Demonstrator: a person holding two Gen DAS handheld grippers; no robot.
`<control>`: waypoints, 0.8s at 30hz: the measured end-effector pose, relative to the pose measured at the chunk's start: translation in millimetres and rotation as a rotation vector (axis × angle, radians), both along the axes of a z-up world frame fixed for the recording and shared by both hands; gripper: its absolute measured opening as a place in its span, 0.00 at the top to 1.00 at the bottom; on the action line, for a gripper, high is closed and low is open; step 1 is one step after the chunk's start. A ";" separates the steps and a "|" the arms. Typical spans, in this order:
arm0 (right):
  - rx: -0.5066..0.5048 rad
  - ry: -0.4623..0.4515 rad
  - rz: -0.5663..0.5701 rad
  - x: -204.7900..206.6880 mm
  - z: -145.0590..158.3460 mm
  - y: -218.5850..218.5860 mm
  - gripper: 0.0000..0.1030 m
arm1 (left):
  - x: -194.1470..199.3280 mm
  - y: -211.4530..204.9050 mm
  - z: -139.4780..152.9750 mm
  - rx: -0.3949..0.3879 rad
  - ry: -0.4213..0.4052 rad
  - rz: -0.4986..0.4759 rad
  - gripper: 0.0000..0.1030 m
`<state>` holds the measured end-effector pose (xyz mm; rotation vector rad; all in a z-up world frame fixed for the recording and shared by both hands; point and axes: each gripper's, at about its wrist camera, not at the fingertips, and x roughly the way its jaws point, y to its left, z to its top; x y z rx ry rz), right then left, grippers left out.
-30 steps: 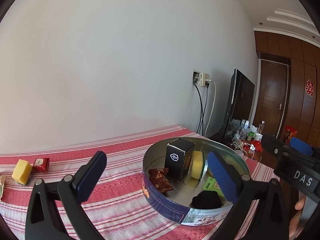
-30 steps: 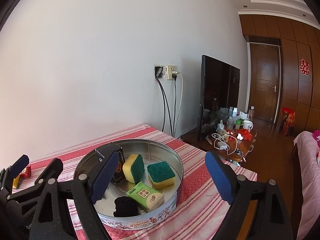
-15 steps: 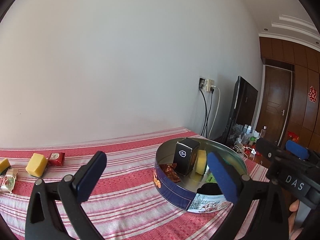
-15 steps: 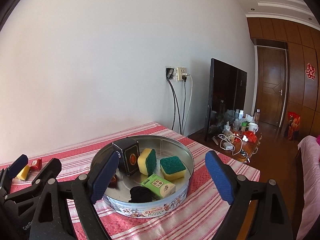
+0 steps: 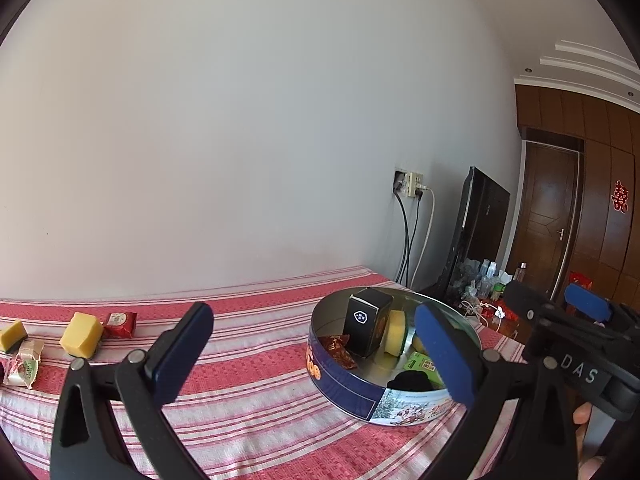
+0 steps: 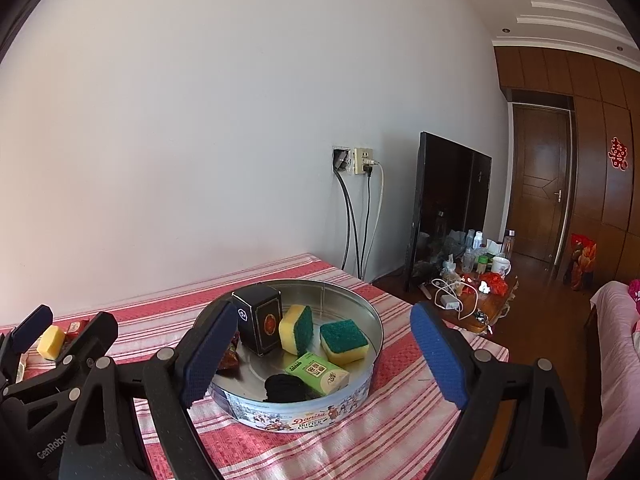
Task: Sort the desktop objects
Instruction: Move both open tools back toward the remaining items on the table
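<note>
A round metal biscuit tin (image 6: 296, 412) with a printed blue and white wall stands on the worktop (image 5: 256, 412), which is covered by a red and white striped cloth, near its right end where the wall cables hang down. Inside the tin a black rectangular box (image 6: 259, 320) stands upright toward the far left. Just beside it a yellow sponge with a green scouring face (image 6: 297, 330) stands on edge, and a second yellow and green sponge (image 6: 345, 341) lies flat, green side up, near the right wall. A small green and cream packet (image 6: 318, 373) lies toward the near wall, next to a black crumpled lump (image 6: 286, 388). A red foil snack packet (image 5: 338, 351) rests against the tin's left wall.

Toward the worktop's left end, well apart from the tin, lie a yellow sponge block (image 5: 81, 335), a small red packet (image 5: 119, 324) just beside it, a pale wrapped sweet (image 5: 25, 364) and another yellow sponge (image 5: 12, 334) at the frame's edge.

The left gripper (image 5: 316, 354) hangs above the cloth, its blue-padded fingers (image 5: 182, 352) spread wide and empty. The right gripper (image 6: 324, 364) is likewise released, fingers (image 6: 438, 360) wide apart, holding nothing, the tin showing between them.
</note>
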<state>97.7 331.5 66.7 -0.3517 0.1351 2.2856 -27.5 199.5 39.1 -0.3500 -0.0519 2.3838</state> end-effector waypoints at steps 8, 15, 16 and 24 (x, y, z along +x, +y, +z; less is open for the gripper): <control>-0.006 -0.001 0.056 -9.5 1.8 -17.6 0.12 | -2.6 -26.2 7.7 0.026 0.011 0.036 0.01; 0.010 -0.020 0.098 -22.5 -0.3 -40.6 0.12 | -10.1 -50.7 4.6 0.025 -0.005 0.077 0.01; 0.007 -0.022 0.106 -25.4 -1.3 -43.5 0.12 | -11.7 -54.4 3.0 0.019 -0.003 0.088 0.01; -0.022 -0.040 0.223 -64.4 -15.1 -76.6 0.12 | -28.4 -107.0 -8.4 -0.040 0.005 0.249 0.01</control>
